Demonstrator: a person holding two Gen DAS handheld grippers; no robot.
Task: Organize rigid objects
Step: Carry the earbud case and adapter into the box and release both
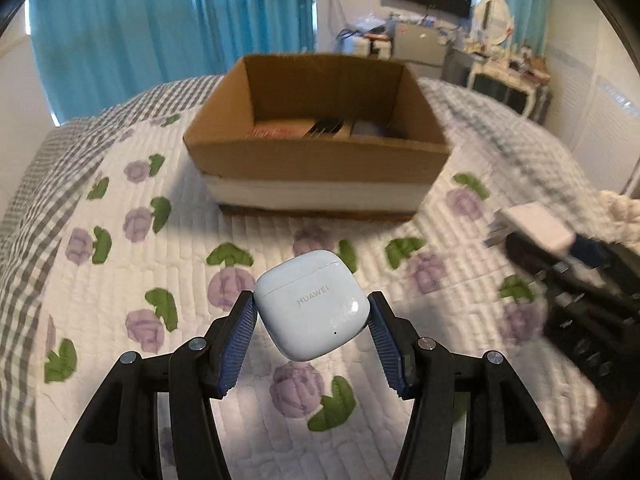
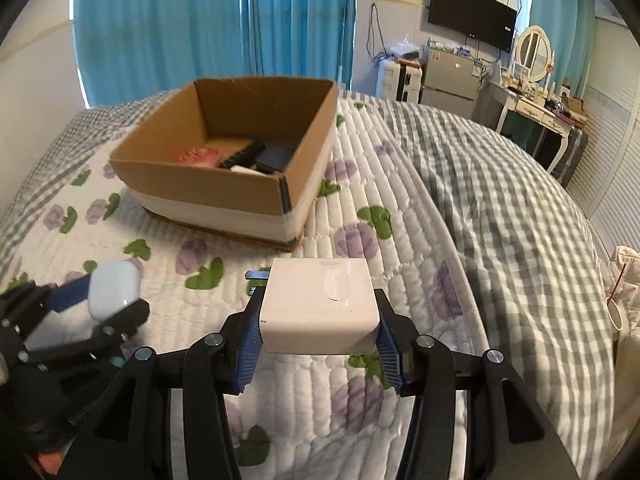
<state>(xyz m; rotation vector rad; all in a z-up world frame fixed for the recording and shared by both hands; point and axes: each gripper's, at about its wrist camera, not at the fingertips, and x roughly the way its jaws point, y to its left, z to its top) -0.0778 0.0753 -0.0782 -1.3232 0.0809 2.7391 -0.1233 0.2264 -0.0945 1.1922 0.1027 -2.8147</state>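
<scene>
My left gripper [image 1: 312, 312] is shut on a pale blue Huawei earbud case [image 1: 312, 304] and holds it above the quilted bed. The case also shows in the right wrist view [image 2: 114, 290], held at the left. My right gripper [image 2: 318, 320] is shut on a white power adapter [image 2: 320, 308] with metal prongs pointing left; it also shows blurred in the left wrist view [image 1: 536, 228]. An open cardboard box [image 1: 316, 156] stands on the bed ahead of both grippers [image 2: 200, 188]. It holds a pink item [image 2: 198, 156] and dark items [image 2: 274, 158].
The bed has a white quilt with purple flowers [image 2: 356, 240] and a grey checked blanket [image 2: 500, 200] on the right. Blue curtains [image 2: 200, 20], a wall TV [image 2: 472, 12], a small fridge [image 2: 452, 76] and a dressing table [image 2: 536, 96] stand behind.
</scene>
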